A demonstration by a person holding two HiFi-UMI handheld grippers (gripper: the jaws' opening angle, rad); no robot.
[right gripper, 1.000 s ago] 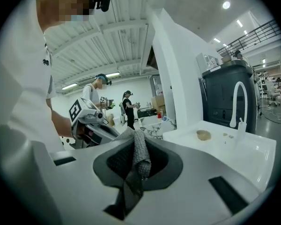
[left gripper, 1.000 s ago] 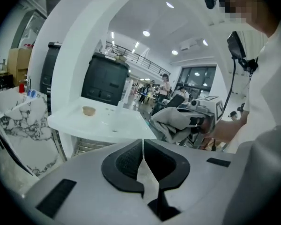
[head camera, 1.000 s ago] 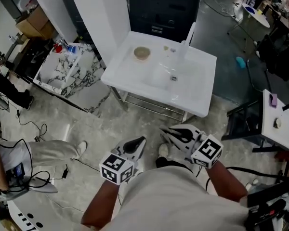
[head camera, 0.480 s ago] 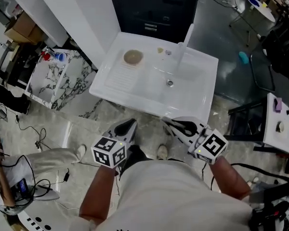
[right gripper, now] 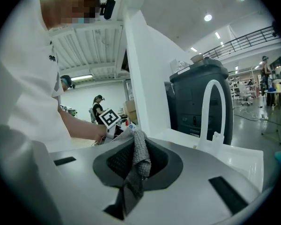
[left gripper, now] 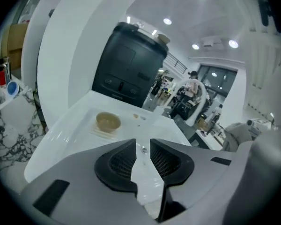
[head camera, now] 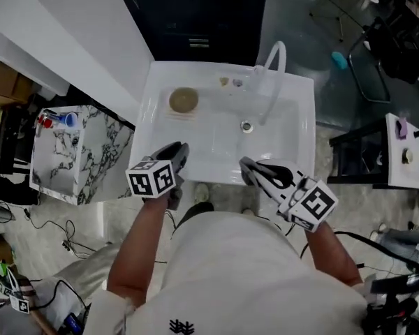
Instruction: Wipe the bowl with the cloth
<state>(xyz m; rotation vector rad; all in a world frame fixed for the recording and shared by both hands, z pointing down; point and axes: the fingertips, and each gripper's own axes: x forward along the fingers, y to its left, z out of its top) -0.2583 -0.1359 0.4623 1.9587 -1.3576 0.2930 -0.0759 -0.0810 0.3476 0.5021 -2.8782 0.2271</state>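
Note:
A tan bowl [head camera: 184,100] stands on the ribbed drainer at the back left of the white sink unit [head camera: 297,142]; the left gripper view shows this bowl [left gripper: 107,122] well ahead of the jaws. My left gripper [head camera: 179,149] hovers over the sink's front left edge. Its jaws are opening, with a narrow gap and nothing between them [left gripper: 143,145]. My right gripper [head camera: 246,164] is at the front edge near the basin, shut on a grey cloth [right gripper: 140,157] that hangs folded between its pads.
A tall white faucet [head camera: 273,74] arches over the basin, with the drain [head camera: 246,125] below it. A dark cabinet [head camera: 195,12] stands behind the sink. A marble-topped stand [head camera: 84,149] is to the left, a small white table [head camera: 403,160] to the right.
The view has closed in on the sink, and both grippers have come from over the floor to its front edge. The left jaws have parted from shut.

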